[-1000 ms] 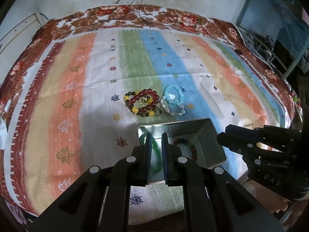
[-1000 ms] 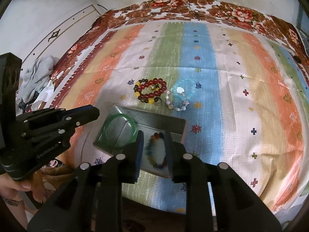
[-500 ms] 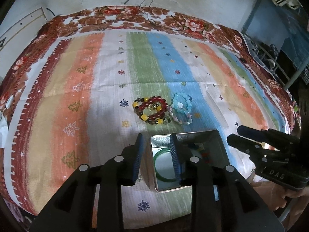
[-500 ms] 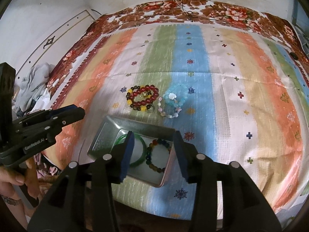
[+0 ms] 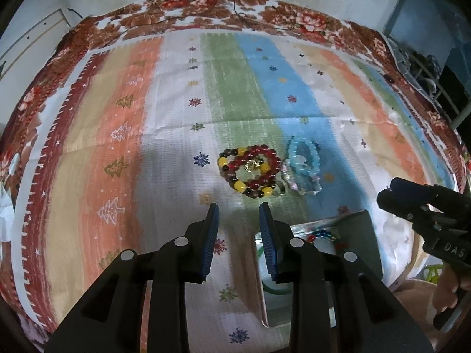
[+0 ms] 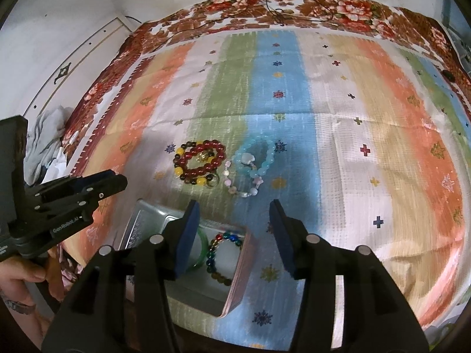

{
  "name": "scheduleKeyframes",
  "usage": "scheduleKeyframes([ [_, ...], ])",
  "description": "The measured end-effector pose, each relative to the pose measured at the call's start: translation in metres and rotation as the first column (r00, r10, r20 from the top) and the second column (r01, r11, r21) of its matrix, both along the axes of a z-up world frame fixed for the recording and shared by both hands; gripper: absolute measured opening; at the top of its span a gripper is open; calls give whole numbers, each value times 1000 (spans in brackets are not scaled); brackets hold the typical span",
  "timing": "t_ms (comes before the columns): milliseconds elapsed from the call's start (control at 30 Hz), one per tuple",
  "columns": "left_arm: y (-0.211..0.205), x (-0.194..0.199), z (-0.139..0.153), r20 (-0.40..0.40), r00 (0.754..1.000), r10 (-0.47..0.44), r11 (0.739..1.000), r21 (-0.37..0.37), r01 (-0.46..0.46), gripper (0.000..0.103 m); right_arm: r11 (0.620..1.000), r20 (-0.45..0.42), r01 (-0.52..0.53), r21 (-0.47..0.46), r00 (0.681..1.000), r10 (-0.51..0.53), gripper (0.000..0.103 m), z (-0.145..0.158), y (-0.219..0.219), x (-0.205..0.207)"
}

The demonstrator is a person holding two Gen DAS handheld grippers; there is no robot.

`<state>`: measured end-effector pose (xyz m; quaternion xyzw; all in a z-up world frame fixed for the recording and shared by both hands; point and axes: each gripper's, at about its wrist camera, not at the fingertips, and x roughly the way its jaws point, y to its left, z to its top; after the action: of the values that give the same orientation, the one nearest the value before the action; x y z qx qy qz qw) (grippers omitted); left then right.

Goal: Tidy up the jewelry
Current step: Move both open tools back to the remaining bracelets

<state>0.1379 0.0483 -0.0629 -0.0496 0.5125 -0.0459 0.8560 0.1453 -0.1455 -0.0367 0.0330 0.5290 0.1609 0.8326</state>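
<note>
Already, both the left tool (image 5: 238, 216) and right tool (image 6: 234, 213) gape empty above the rectangular metal tin (image 6: 147, 220), ready for the red-and-yellow beaded bracelet (image 6: 200, 160).

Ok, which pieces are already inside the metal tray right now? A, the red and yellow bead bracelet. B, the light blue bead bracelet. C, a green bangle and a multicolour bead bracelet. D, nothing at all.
C: the right wrist view shows the green bangle and the multicolour bead bracelet lying inside the metal tray, while the other bracelets lie on the striped cloth beyond it.
</note>
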Motion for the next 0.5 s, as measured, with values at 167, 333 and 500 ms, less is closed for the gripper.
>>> scheduleKeyframes([
  [167,1,12,-4,-12,1000,2,1000,7,-2,28,1000,-37,9,16,999,-8,51,-9,-3,14],
  [333,0,27,-13,-35,999,-2,1000,25,3,28,1000,-52,7,-4,999,-7,51,-18,1,27],
  [500,2,39,-24,-59,998,-2,999,46,5,28,1000,-68,7,-17,998,-8,51,-27,3,41],
])
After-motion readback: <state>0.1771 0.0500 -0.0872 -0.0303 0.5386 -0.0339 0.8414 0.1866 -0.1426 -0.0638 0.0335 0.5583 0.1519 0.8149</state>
